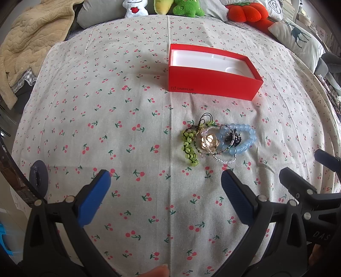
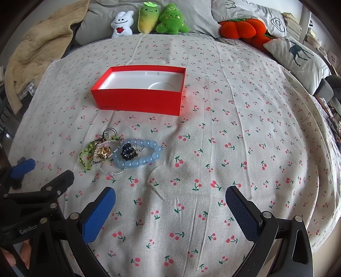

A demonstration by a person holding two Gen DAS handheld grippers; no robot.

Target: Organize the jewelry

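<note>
Two grippers hover low over a cherry-print cloth (image 2: pixel 245 127), both spread wide and holding nothing. The left gripper (image 1: pixel 166 181) has its blue pads (image 1: pixel 93 200) far apart, and the right gripper (image 2: pixel 170 198) stands just as open — bare cloth shows between the fingers of each.

Landmark: the red box (image 1: pixel 211 83), lidless, with a white moulded tray inside that holds nothing. The jewelry lies in one tangled heap on the cloth on the near side of the box, apart from it and toward the grippers. In that heap a pale blue bead bracelet (image 2: pixel 140 155) rings a small dark glossy piece (image 2: pixel 127 153); beside it sits a gold-coloured ornament (image 1: pixel 207 139), a green beaded strand (image 1: pixel 189 151) and a thin string of clear beads (image 2: pixel 113 171), all overlapping. How many separate pieces there are I cannot tell.

Beyond the box, at the far edge of the cloth, stand plush toys (image 2: pixel 149 20) — white, yellow-green, green — with an orange plush (image 2: pixel 243 28) and a deer-print pillow (image 2: pixel 298 57) to the right of them.
</note>
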